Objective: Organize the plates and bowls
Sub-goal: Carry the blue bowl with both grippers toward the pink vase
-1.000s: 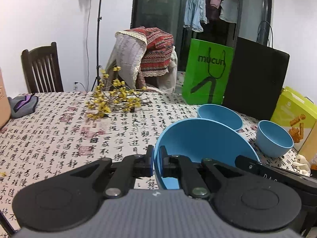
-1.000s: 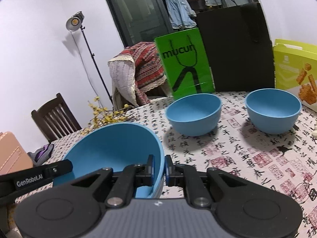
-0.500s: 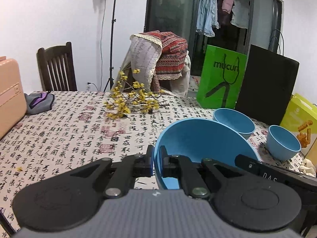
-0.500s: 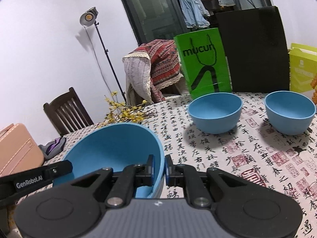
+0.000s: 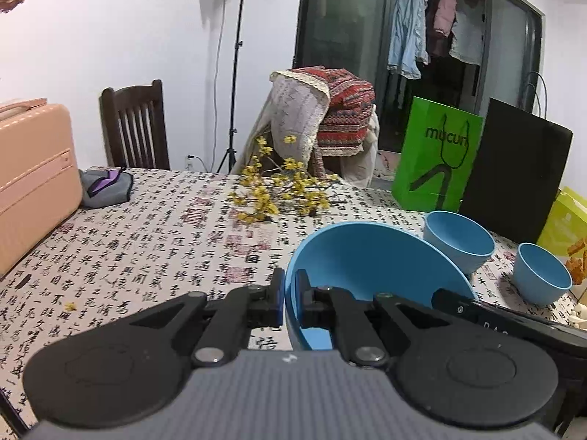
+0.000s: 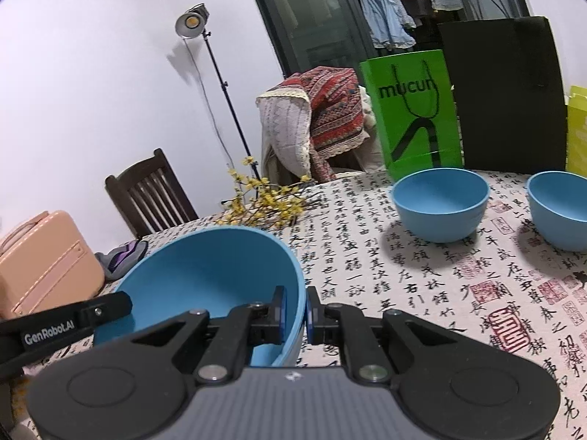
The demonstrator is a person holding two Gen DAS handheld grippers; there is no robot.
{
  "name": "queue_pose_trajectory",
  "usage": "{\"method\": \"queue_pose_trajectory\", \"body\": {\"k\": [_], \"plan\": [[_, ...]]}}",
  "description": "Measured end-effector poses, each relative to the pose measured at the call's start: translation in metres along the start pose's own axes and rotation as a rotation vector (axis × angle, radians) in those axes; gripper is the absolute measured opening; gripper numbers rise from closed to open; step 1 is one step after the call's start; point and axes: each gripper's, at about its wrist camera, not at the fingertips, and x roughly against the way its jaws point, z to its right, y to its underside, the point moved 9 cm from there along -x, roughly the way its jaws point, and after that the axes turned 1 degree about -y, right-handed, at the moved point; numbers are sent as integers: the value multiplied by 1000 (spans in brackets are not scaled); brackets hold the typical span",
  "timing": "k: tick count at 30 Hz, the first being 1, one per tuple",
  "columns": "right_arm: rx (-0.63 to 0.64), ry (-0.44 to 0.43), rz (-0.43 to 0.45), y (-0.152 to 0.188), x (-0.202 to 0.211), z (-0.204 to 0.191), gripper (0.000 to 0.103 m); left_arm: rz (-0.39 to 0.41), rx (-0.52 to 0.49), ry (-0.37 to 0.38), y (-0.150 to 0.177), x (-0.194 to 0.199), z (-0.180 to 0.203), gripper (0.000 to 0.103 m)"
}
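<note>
A large blue bowl (image 5: pixel 370 260) (image 6: pixel 212 267) is held between both grippers, just above the table. My left gripper (image 5: pixel 290 297) is shut on its left rim, one pad inside and one outside. My right gripper (image 6: pixel 294 310) is shut on the opposite rim in the same way. Each gripper's black body shows at the edge of the other view. A medium blue bowl (image 5: pixel 458 240) (image 6: pixel 440 207) stands upright on the tablecloth further back. A small blue bowl (image 5: pixel 541 273) (image 6: pixel 561 209) stands to its right.
The table (image 5: pixel 146 242) wears a cloth printed with calligraphy. A yellow flower sprig (image 5: pixel 279 190) lies mid-table, a pink case (image 5: pixel 33 179) and a grey pouch (image 5: pixel 104 187) at the left. Green (image 5: pixel 436 157), black (image 5: pixel 513 176) and yellow-green bags stand at the back right. Chairs are beyond.
Both grippers have carried the large bowl leftward across the table. The two other bowls and the bags have slid right in both views, and the pink case has come into view at the left.
</note>
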Motion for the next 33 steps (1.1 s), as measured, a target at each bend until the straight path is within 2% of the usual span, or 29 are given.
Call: {"method": "queue_pose_trajectory", "body": {"k": [33], "plan": [[118, -175, -51, 29, -3, -117, 10, 41, 131, -171, 9, 55, -106, 6]]}}
